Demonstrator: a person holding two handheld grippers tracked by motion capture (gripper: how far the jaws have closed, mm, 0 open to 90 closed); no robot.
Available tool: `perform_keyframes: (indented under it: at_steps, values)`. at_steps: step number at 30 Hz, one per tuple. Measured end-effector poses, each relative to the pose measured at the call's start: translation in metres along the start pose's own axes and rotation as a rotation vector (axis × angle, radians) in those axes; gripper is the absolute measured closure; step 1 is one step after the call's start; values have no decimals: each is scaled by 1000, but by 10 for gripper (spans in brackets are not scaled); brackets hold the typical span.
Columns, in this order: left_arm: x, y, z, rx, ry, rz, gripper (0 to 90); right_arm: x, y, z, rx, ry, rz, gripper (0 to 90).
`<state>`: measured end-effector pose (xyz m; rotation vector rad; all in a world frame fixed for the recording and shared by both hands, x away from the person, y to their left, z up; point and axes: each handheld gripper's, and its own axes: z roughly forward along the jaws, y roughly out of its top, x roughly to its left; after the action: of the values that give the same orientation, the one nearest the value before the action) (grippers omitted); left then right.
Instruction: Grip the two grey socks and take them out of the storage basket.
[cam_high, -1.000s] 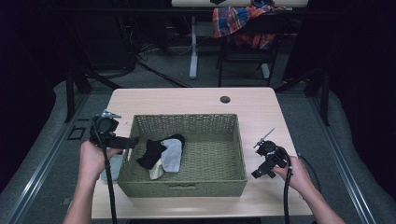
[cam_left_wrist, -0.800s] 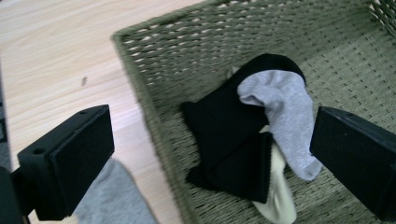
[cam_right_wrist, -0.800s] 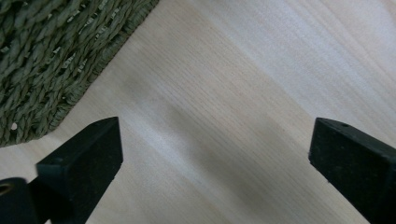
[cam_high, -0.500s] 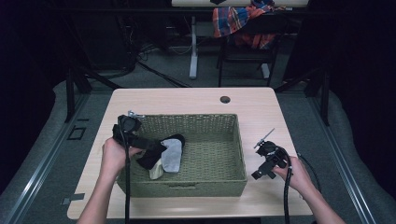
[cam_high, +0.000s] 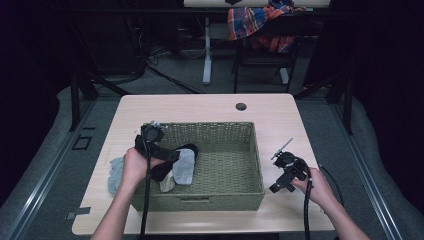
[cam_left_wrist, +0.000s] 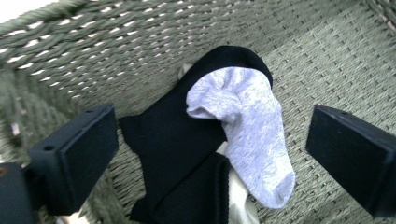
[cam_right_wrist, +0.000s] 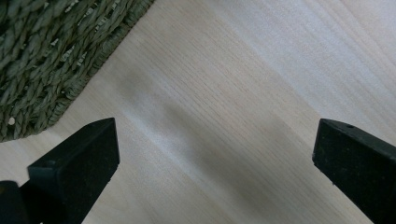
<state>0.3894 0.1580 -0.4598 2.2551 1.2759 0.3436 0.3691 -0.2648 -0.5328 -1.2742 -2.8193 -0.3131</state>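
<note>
With its jaws spread over the grey sock (cam_left_wrist: 247, 140) in the basket (cam_high: 240, 192), the left tool (cam_high: 172, 155) should drop squarely and pinch only that sock, avoiding the black sock (cam_left_wrist: 173, 144) underneath.

A dark room surrounds the pale wooden table (cam_high: 210, 107); grey floor (cam_high: 190, 75) beyond, a plaid cloth (cam_high: 255, 20) at one o'clock.

cream sock (cam_left_wrist: 240, 200) mostly hidden under black sock (cam_left_wrist: 177, 140)

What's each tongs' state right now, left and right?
Left tongs: open, empty, over the socks in the basket.
Right tongs: open, empty, over the table.
</note>
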Motion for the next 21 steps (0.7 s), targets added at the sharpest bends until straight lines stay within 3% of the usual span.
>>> perform_keyframes:
  at_steps: [15, 17, 21]
  values:
    - [-15, 6, 34, 123, -47, 66, 376, 0, 1, 0, 19, -3, -21, 9]
    - [-17, 6, 40, 151, -60, 79, 424, 2, -1, 3, -20, 6, 11, 10]
    - [-19, 5, 46, 182, -53, 82, 490, 0, 0, 0, 13, -3, -16, 11]
